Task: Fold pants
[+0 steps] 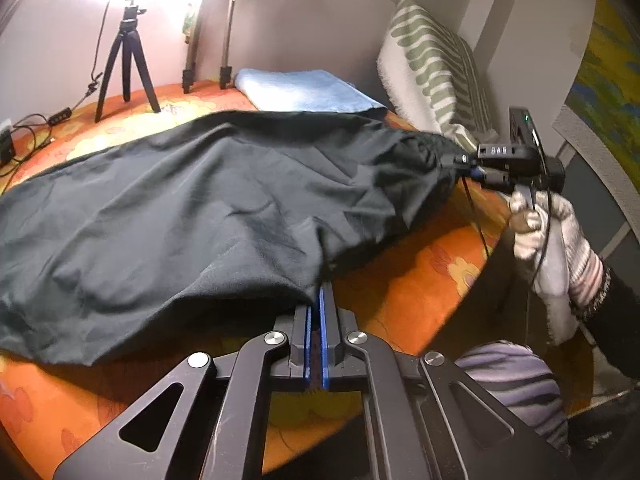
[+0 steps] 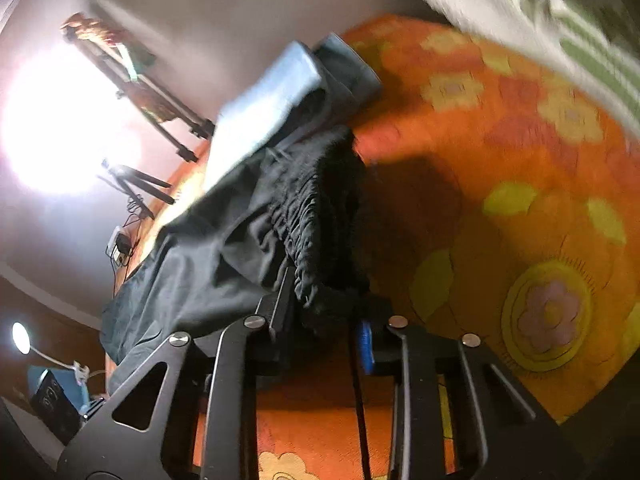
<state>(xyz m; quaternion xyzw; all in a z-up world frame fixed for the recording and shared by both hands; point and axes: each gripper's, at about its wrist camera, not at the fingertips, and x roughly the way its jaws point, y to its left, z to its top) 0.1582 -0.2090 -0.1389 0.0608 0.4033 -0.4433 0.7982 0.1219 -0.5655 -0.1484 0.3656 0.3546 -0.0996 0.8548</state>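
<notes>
Two tongs were clamped on the pants (image 1: pixel 192 208), spread across the bed (image 1: pixel 420 284): left tongs (image 1: pixel 316 304) on the near edge, right tongs (image 2: pixel 332 312) on the gathered waistband. Soft, limp cloth is best gripped at edges.

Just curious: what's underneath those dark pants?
The dark pants lie on an orange flowered bedspread. Behind, their far edge overlaps a folded blue cloth. Whatever else lies beneath is covered.

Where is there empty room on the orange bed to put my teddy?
Bare orange bedcover lies between the black pants and the striped pillow. The far edge is crowded: tripod, cables, folded blue cloth.
</notes>
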